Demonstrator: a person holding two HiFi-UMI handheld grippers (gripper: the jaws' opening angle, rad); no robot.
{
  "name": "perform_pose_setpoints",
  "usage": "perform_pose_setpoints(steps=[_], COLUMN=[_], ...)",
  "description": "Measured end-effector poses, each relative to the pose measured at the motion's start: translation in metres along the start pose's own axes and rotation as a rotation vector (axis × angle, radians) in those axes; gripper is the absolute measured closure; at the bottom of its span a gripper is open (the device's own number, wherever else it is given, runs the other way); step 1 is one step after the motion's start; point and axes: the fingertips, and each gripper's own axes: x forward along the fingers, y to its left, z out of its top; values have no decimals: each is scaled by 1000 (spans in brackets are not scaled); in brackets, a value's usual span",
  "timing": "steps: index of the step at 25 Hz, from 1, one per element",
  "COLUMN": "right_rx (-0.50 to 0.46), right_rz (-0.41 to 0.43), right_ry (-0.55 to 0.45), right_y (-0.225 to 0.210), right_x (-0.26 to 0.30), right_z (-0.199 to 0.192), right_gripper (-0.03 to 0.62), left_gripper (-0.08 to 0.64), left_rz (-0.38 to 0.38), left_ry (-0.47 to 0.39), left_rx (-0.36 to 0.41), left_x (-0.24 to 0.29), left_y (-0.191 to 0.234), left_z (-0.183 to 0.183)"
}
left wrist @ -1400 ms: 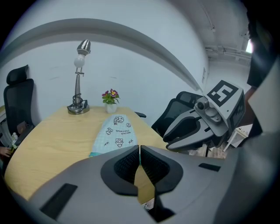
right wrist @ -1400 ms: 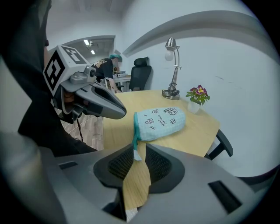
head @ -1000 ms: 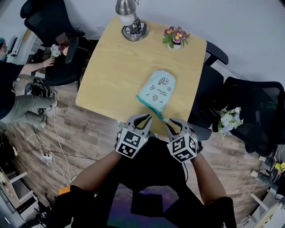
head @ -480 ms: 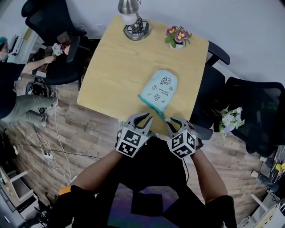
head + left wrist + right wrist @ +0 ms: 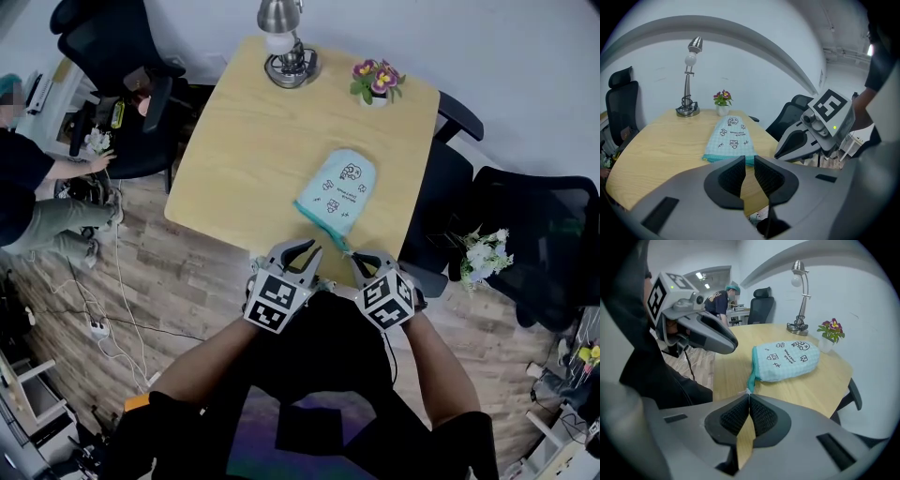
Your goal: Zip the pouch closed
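Left gripper (image 5: 749, 161) has just been opening its jaws, which stand slightly apart and empty (pouch (image 5: 730, 138) edge just ahead); right gripper (image 5: 749, 398) pinches the zipper pull (image 5: 747, 391). Lying near the front edge of the table (image 5: 234, 141), the soft, light cloth will likely slide: steady its near corner.

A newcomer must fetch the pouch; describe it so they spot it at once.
On the wooden table, at the end opposite the lamp and flowerpot, lies the pouch. It is the only soft thing: pale mint fabric, cartoon prints, teal zip edge.
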Motion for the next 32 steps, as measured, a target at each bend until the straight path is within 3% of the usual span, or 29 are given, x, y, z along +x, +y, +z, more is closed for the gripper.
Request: perform_pose_setpoints(steps=[6, 14, 19, 27, 32], right_rx=[303, 514, 551, 516, 493], right_rz=[170, 267, 294, 349, 362], right_ry=[-121, -257, -309, -380, -384], right_y=[1, -14, -22, -21, -16], right_x=[-26, -68, -95, -143, -156], right_z=[26, 72, 98, 130, 131], right_gripper=[572, 574, 574, 574, 574], left_gripper=[500, 500, 485, 430, 410], left_rz=[10, -13, -67, -135, -214], left_ry=[-70, -194, -234, -289, -308], left_rx=[-14, -57, -87, -149, -207], left_x=[-11, -41, -52, -68, -78], left_y=[1, -6, -13, -15, -18], left_z=[26, 72, 90, 117, 130])
